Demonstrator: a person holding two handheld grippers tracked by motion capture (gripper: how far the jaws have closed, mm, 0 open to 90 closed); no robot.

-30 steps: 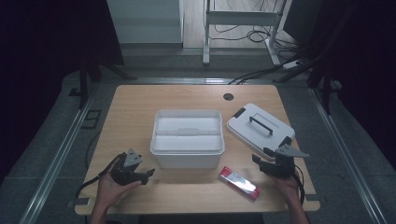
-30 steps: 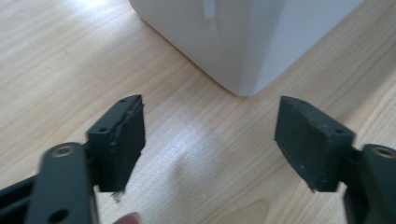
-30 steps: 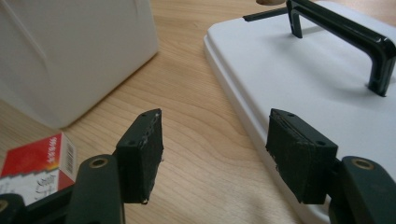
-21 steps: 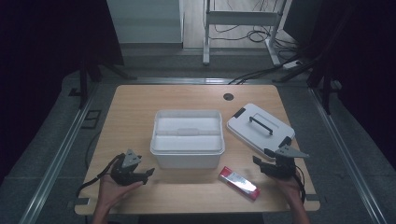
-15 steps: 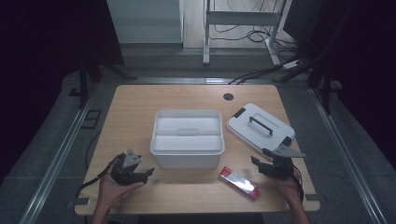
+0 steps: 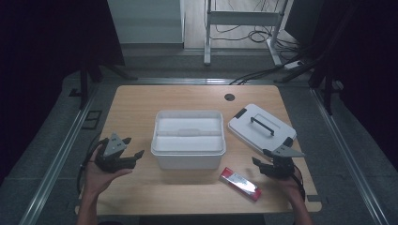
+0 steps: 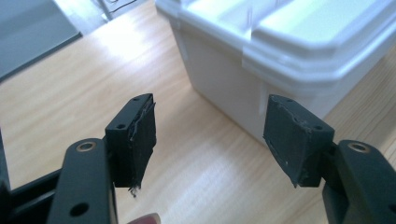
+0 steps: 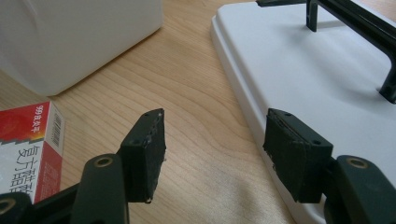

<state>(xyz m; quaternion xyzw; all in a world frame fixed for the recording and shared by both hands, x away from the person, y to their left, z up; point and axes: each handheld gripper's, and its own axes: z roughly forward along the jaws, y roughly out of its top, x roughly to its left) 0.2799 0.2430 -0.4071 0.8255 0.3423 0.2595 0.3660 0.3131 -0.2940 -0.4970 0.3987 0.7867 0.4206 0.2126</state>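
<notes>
High view: wooden table (image 6: 141, 108), white bin (image 6: 187, 138) at centre, lid off. Lid (image 6: 261, 127) with black handle lies flat to the bin's right. Red-and-white box (image 6: 241, 183) lies flat near the front edge, between bin and right gripper (image 6: 266, 167). Left gripper (image 6: 133, 158) sits near the bin's left wall, hand (image 6: 98, 174) around it.

Left gripper view: jaws spread wide, nothing between them; bin corner (image 7: 261, 60) just ahead, apart from the pads.

Right gripper view: jaws spread, empty, above bare wood. Lid edge (image 8: 299, 79) under the right-hand jaw; box (image 8: 28, 144) just beside the left-hand jaw.
</notes>
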